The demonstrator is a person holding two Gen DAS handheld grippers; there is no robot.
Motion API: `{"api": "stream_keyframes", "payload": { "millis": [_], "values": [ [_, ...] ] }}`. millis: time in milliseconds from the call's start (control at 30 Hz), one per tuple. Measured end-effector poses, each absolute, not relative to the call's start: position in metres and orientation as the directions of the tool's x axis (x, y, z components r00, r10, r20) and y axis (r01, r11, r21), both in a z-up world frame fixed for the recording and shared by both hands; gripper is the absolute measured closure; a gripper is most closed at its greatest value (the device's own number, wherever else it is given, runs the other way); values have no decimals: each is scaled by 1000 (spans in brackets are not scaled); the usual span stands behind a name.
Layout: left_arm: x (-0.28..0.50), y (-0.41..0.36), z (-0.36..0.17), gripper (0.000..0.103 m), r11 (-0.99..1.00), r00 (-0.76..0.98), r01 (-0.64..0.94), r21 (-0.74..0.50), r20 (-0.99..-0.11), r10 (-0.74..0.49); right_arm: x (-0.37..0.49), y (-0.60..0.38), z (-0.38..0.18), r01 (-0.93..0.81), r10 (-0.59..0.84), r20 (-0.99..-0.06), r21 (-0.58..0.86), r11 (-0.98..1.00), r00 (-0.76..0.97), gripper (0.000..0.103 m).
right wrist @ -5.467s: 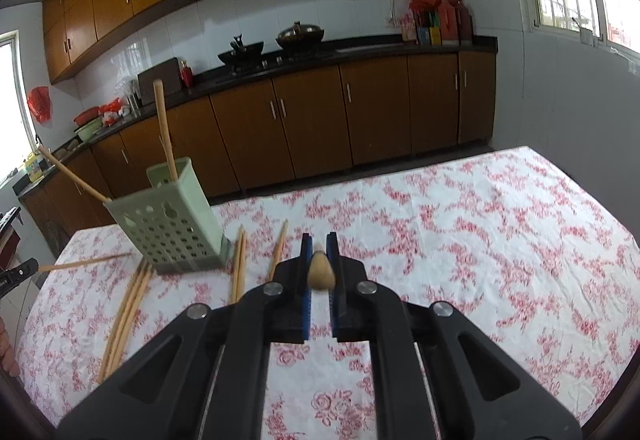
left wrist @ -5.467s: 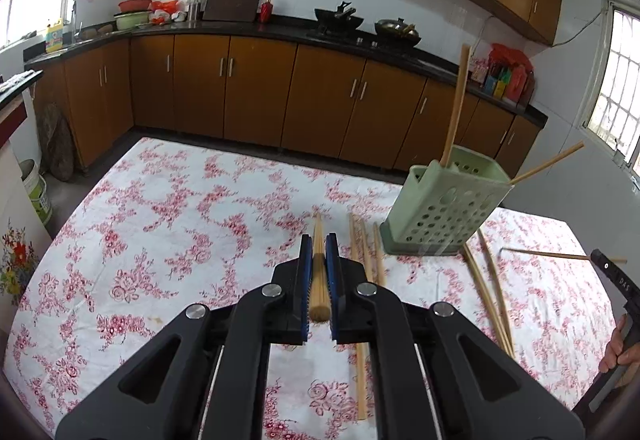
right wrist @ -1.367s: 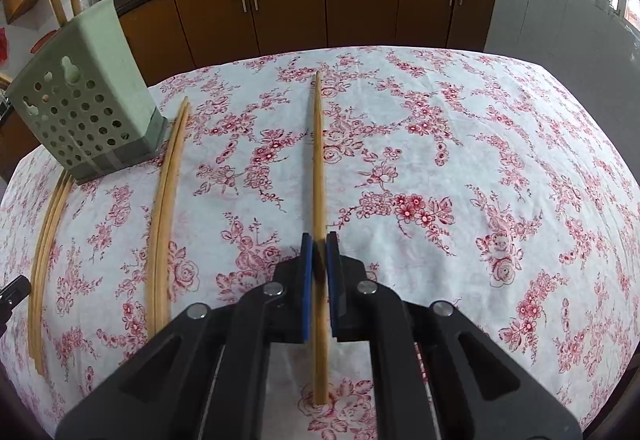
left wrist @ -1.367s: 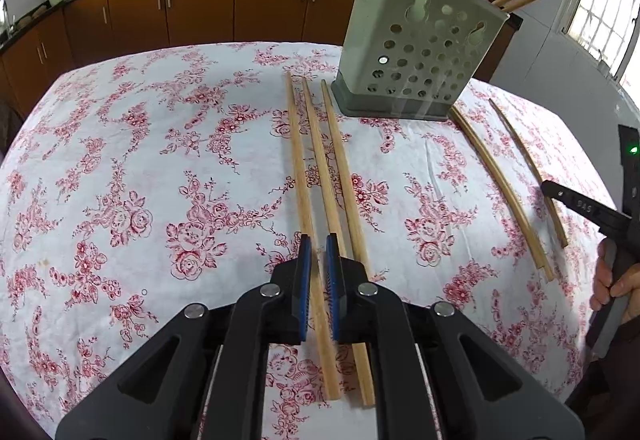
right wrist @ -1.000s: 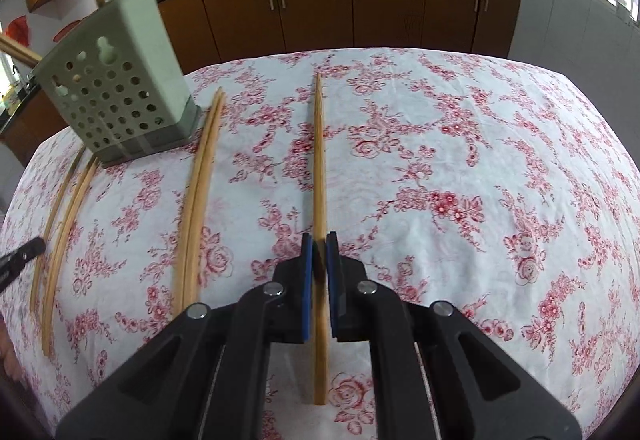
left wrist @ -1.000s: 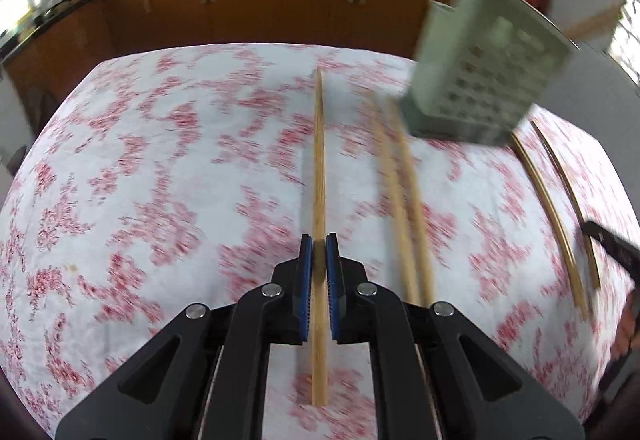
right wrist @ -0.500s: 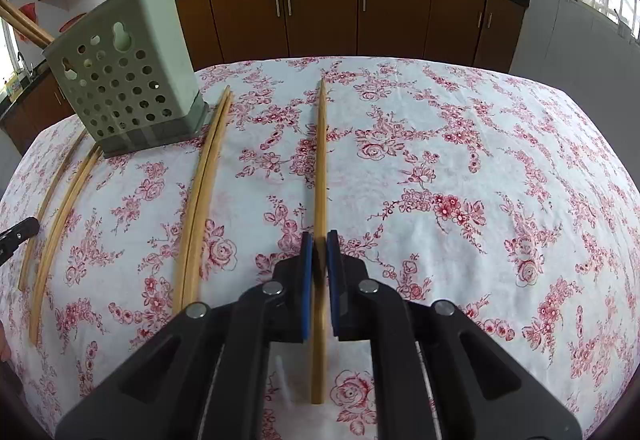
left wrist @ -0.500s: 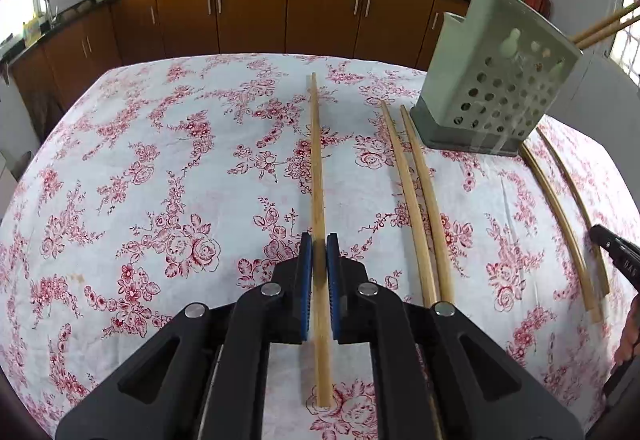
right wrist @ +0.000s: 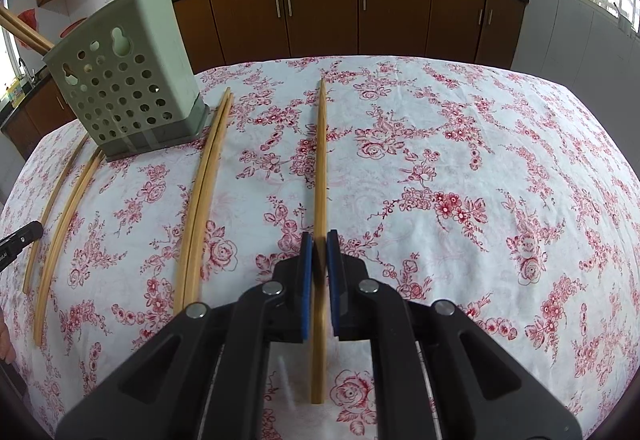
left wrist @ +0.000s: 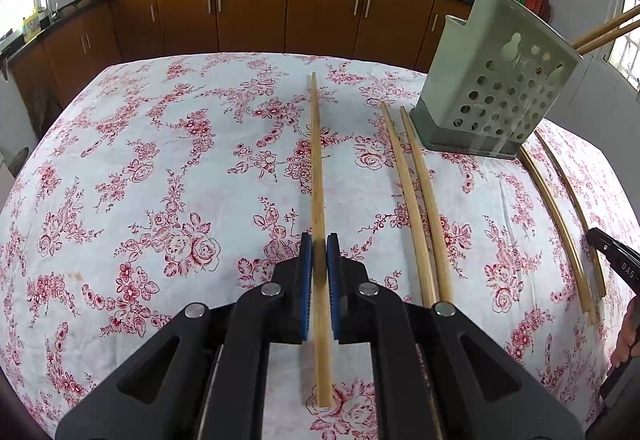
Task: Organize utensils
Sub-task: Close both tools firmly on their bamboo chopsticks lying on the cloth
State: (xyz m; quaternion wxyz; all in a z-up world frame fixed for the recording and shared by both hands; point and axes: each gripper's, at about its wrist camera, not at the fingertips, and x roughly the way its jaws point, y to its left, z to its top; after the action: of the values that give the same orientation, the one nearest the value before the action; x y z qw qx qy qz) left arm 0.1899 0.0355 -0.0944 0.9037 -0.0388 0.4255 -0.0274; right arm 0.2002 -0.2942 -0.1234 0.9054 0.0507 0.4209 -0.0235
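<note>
My left gripper (left wrist: pixel 319 254) is shut on a wooden chopstick (left wrist: pixel 317 159) that runs straight ahead, low over the floral tablecloth (left wrist: pixel 120 167). To its right lie two chopsticks (left wrist: pixel 416 207), then the pale green perforated holder (left wrist: pixel 500 87) with several chopsticks standing in it. My right gripper (right wrist: pixel 319 252) is shut on another chopstick (right wrist: pixel 321 159), also low over the cloth. In the right wrist view the holder (right wrist: pixel 128 79) stands at the far left. I cannot tell whether either held chopstick touches the cloth.
More loose chopsticks (left wrist: pixel 560 215) lie beyond the holder, also seen as curved chopsticks (right wrist: pixel 64 232) at the left. A chopstick pair (right wrist: pixel 204 191) lies beside the holder. A hand (left wrist: pixel 628 332) shows at the right edge. Kitchen cabinets (right wrist: pixel 320 11) stand behind the table.
Five seconds ago both grippers held chopsticks up high; now each grips a different chopstick down at the table. Over the last half second nothing has visibly moved.
</note>
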Motion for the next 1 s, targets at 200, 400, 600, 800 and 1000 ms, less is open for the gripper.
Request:
{"api": "stream_keyframes", "payload": {
  "millis": [200, 400, 600, 800, 1000],
  "values": [
    [190, 35, -94, 94, 996, 636, 16, -89, -768, -79, 201, -294, -124, 85, 1, -765, 73, 994, 644, 94],
    [189, 35, -95, 94, 996, 636, 16, -90, -768, -80, 201, -293, -124, 85, 0, -766, 72, 994, 643, 94],
    [190, 35, -94, 94, 996, 636, 16, -93, -768, -82, 202, -293, -124, 85, -1, -765, 70, 994, 643, 94],
    [186, 31, -94, 94, 997, 634, 20, -70, -770, -67, 195, -293, -124, 97, -13, -763, 65, 993, 646, 92],
    [173, 31, -94, 94, 997, 633, 31, -69, -771, -73, 185, -295, -123, 97, -1, -762, 82, 992, 648, 92]
  ]
}}
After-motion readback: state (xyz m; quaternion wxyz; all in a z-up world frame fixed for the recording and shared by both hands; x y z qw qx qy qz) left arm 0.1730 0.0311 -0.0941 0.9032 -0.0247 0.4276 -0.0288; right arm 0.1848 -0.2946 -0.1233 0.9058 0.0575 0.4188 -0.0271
